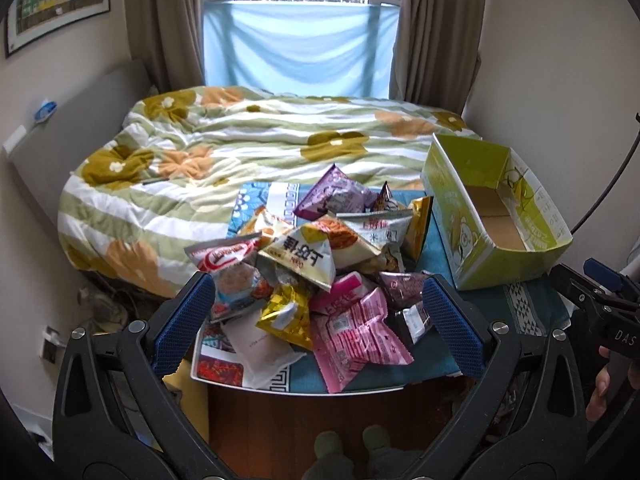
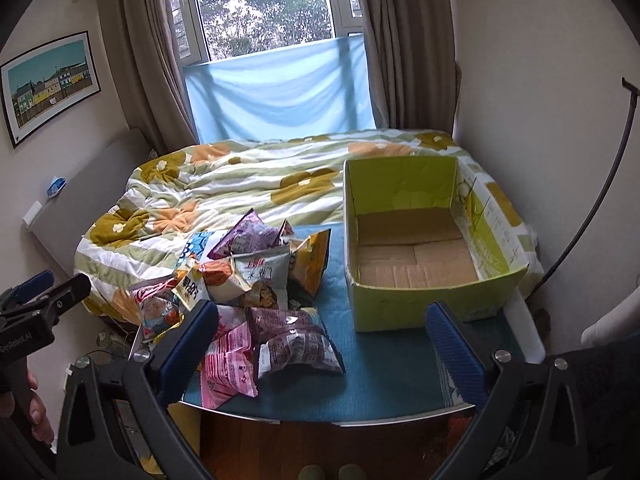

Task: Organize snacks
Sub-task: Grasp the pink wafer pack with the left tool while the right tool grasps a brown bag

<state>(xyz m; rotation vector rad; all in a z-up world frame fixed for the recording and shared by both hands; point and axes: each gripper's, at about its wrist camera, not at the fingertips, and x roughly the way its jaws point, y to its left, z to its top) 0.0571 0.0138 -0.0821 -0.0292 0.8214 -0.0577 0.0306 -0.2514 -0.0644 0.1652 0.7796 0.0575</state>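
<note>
A heap of snack packets [image 1: 316, 268] lies on a small table with a teal cloth [image 1: 432, 240]; a pink packet [image 1: 356, 336] sits nearest me, a purple one [image 1: 332, 194] at the back. My left gripper [image 1: 316, 316] hangs open just above the near side of the heap, nothing between its blue pads. To the right stands an empty green cardboard box [image 2: 420, 240]. In the right wrist view the heap [image 2: 248, 280] lies left of the box, and my right gripper [image 2: 324, 340] is open over bare cloth [image 2: 380, 360] in front of the box.
A bed with a flowered quilt [image 1: 240, 152] runs behind the table up to the curtained window [image 1: 300, 32]. Walls close in on both sides. A dark cable [image 2: 592, 184] arcs at the right. Wooden floor [image 1: 304, 412] and slippered feet [image 1: 348, 452] show below the table edge.
</note>
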